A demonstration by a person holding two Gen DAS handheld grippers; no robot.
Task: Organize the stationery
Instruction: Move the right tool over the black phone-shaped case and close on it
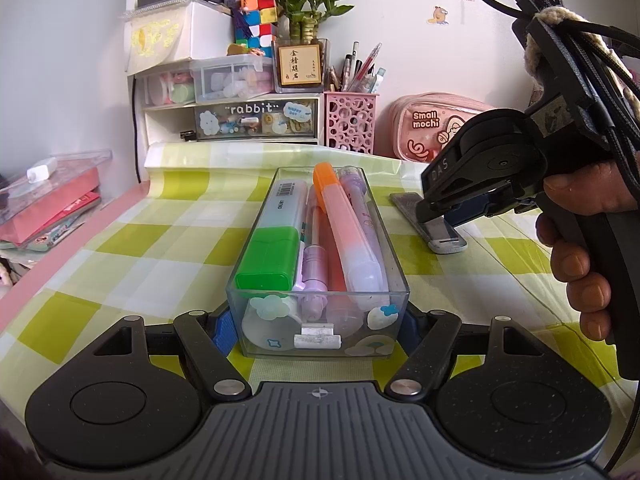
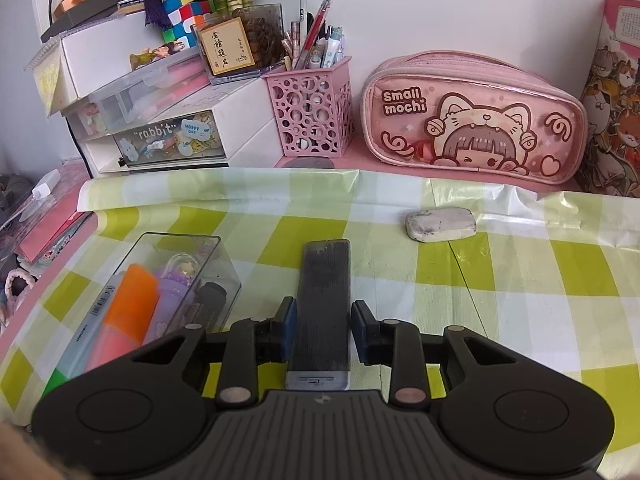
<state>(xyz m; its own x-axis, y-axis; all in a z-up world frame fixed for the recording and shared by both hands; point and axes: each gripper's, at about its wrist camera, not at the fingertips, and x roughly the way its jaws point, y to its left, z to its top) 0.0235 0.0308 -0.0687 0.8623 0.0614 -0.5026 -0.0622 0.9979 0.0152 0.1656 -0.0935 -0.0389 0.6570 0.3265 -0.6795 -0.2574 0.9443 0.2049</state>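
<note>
- Left wrist view: the left gripper (image 1: 316, 328) clamps the near end of a clear box (image 1: 394, 248). One blue pad (image 1: 224, 334) presses on each side wall, so the fingers stand wide and hold the box.
- The box stands on a checked cloth (image 1: 160, 248) and runs straight ahead of the fingers.
- Inside it, pens lie along its length: a green marker (image 1: 266, 256) toward the left finger, an orange marker (image 1: 340, 216) in the middle on top of the others, and a purple pen (image 1: 360, 208) toward the right finger.
- Ahead and to the right of the fingers, a hand (image 1: 576, 264) holds the right gripper (image 1: 436, 216). Its tips point down onto a grey bar (image 1: 444, 236) that lies flat on the cloth, just beside the box and apart from it.
- Right wrist view: the right gripper (image 2: 325, 332) has the grey bar (image 2: 324, 280) between its fingers. The bar lies on the cloth (image 2: 520, 280) and reaches forward past the tips.
- The fingers are narrow, with one pad close against each long side of the bar. I cannot tell if they press on it.
- The box (image 2: 224, 276) stands left of the left finger, near the bar and not touching it.
- A white eraser (image 2: 440, 225) lies ahead and to the right of the fingers, well apart from them.
- Far ahead by the wall stand a pink cup (image 2: 312, 116) with pens and a pink case (image 2: 472, 120).
</note>
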